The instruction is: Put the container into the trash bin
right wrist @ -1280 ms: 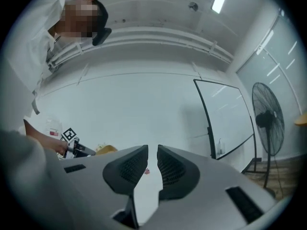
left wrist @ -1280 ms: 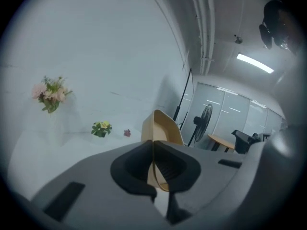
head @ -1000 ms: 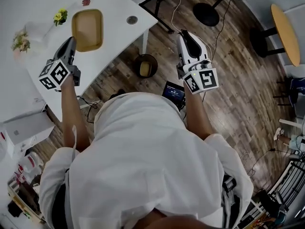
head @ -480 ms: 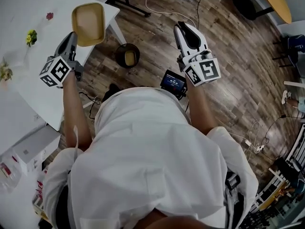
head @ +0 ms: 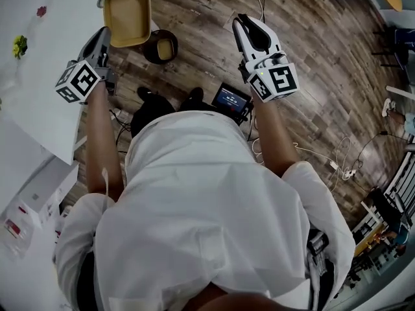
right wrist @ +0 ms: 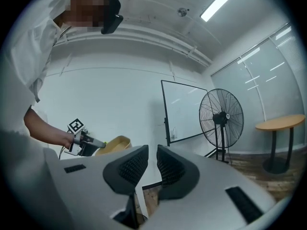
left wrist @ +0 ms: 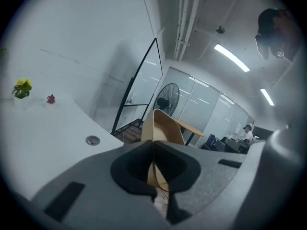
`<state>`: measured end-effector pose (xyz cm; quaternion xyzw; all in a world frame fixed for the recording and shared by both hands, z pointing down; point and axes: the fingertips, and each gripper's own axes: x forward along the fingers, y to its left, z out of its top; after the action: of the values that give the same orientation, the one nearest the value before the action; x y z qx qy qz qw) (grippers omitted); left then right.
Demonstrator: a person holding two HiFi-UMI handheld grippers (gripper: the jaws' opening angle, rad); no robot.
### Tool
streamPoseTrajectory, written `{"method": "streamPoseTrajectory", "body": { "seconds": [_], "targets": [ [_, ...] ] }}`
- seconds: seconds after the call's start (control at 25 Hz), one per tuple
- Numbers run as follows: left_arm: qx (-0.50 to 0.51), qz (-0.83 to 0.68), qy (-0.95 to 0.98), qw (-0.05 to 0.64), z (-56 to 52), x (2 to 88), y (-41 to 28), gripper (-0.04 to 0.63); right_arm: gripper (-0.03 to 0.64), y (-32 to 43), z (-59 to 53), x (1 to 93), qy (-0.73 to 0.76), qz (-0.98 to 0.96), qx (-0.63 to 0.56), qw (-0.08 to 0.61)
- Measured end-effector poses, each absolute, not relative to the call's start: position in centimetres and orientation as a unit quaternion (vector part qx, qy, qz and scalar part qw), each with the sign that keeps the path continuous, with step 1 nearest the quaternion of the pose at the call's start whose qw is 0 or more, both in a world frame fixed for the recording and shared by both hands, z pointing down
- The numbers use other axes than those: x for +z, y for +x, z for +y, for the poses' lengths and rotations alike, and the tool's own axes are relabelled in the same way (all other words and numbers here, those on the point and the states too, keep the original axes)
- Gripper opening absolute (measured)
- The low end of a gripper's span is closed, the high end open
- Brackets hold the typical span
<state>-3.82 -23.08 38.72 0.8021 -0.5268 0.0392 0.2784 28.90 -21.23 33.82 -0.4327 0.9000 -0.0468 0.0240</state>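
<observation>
My left gripper (head: 106, 36) is shut on the near rim of a tan, shallow container (head: 128, 15) and holds it in the air, over the corner of the white table (head: 39, 57). In the left gripper view the container's thin wall (left wrist: 165, 126) stands pinched between the pads. The round dark trash bin (head: 161, 46) stands on the wooden floor just right of the container, with something tan inside. My right gripper (head: 242, 21) hangs over the floor to the bin's right; its jaws (right wrist: 152, 164) show a narrow gap with nothing in it. The right gripper view also catches the container (right wrist: 112, 145).
A small screen device (head: 232, 100) and loose cables lie on the floor by the person's feet. Small flowers (head: 19, 44) sit on the table. A standing fan (right wrist: 221, 123), a whiteboard (right wrist: 184, 109) and a round wooden table (right wrist: 280, 123) stand farther off.
The left gripper has carried the container from over the tabletop to the table's corner, close beside the bin. The right gripper has moved along with it, and both sit lower.
</observation>
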Motion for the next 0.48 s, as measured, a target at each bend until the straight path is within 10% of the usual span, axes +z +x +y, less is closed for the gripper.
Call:
{"method": "streamPoseTrajectory", "body": {
  "seconds": [0.48],
  "targets": [
    [0.028, -0.523, 0.768, 0.368, -21.1, 49.8, -4.2, 0.018, 0.075, 25.2, -23.4, 45.8, -0.414, 0.902, -0.114, -0.041]
  ]
}}
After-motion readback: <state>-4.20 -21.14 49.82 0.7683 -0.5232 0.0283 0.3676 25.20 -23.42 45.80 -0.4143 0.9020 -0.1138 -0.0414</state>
